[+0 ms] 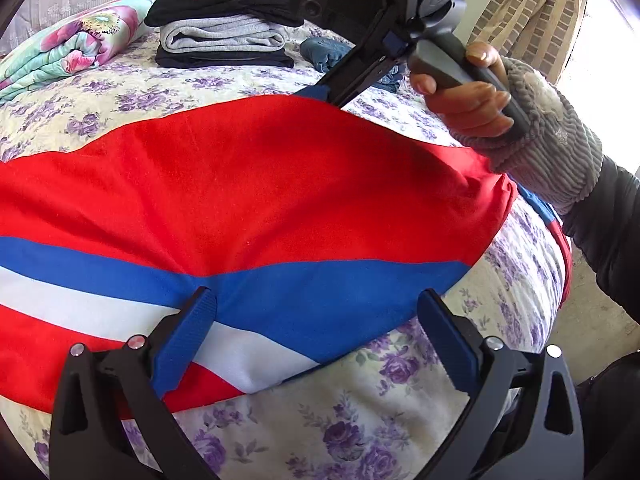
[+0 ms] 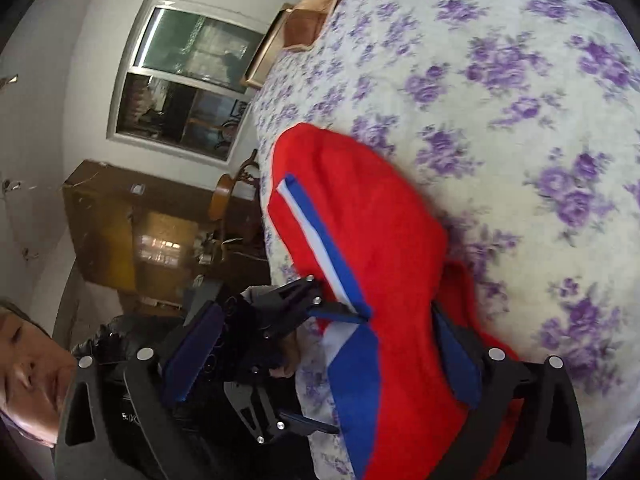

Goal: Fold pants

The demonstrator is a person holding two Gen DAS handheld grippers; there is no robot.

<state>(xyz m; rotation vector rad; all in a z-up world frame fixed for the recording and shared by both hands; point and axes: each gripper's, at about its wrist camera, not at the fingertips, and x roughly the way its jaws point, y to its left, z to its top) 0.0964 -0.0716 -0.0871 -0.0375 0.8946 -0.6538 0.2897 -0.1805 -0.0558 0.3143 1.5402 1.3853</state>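
Red pants (image 1: 256, 184) with a blue and white side stripe lie folded across the flowered bed. My left gripper (image 1: 316, 312) is open, its blue pads over the striped near edge of the pants, holding nothing. My right gripper shows in the left wrist view (image 1: 320, 94) at the far edge of the pants, its tips low against the cloth. In the right wrist view the right gripper (image 2: 328, 332) is open wide, and the red pants (image 2: 360, 216) pass between its fingers. The left gripper (image 2: 340, 312) shows there too, at the striped edge.
A stack of folded dark and grey clothes (image 1: 224, 28) sits at the back of the bed (image 1: 360, 420). A flowered quilt (image 1: 68, 48) lies at the back left and a blue garment (image 1: 328, 54) behind the pants. A curtain (image 1: 532, 20) hangs at the right.
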